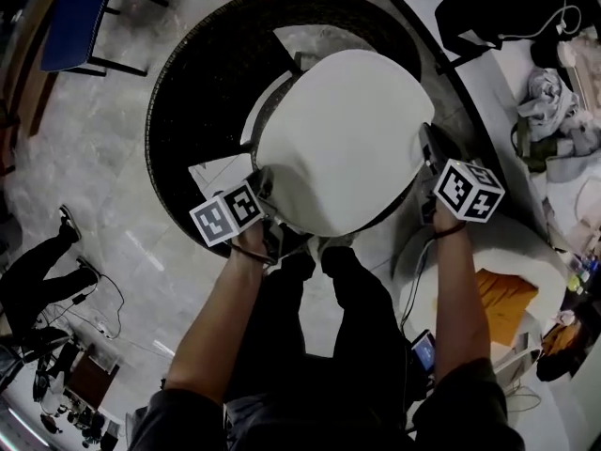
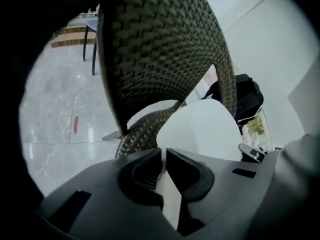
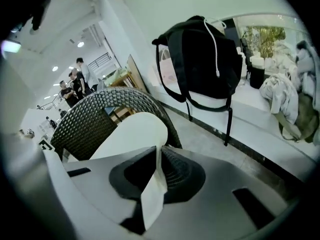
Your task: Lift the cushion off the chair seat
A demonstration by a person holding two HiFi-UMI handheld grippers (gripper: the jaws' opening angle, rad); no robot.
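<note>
A round white cushion hangs above the dark wicker chair, held between both grippers. My left gripper is shut on the cushion's near left edge, and the white fabric is pinched between its jaws, with the cushion spreading beyond. My right gripper is shut on the cushion's right edge; the white edge is clamped between its jaws and the cushion curves away in front of the wicker chair.
A blue chair stands at the top left. A white round seat with an orange item is at the right. A black backpack leans on a ledge by the wall. Cluttered things lie on a white counter. People stand far off.
</note>
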